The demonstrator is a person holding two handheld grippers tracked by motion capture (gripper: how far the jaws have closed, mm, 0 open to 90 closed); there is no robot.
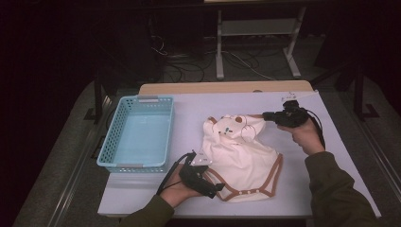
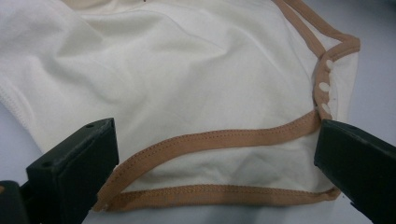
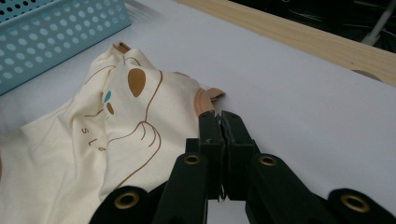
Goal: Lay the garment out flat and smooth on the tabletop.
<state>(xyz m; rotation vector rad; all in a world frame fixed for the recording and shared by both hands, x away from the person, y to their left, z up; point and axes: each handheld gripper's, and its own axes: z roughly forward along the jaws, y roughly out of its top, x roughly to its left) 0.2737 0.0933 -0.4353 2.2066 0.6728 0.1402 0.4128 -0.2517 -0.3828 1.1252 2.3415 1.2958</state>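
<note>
High view: cream bodysuit (image 1: 239, 158) lies mid-counter, right of the basket (image 1: 137, 132). Right hand-held gripper (image 1: 265, 116) pinches its far edge; left hand-held gripper (image 1: 218, 188), jaws spread, straddles the near hem. Uneven lifting risks slippage.

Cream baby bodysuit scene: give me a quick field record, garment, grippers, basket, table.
garment: cream baby bodysuit with brown trim, lying flat on the table
print: brown and teal animal drawing
left gripper: open, jaws spread either side of the snap-button bottom hem
right gripper: shut, at the garment's top edge; grip on fabric cannot be told
basket: light blue perforated plastic basket, empty, left of the garment
table: white tabletop
</note>
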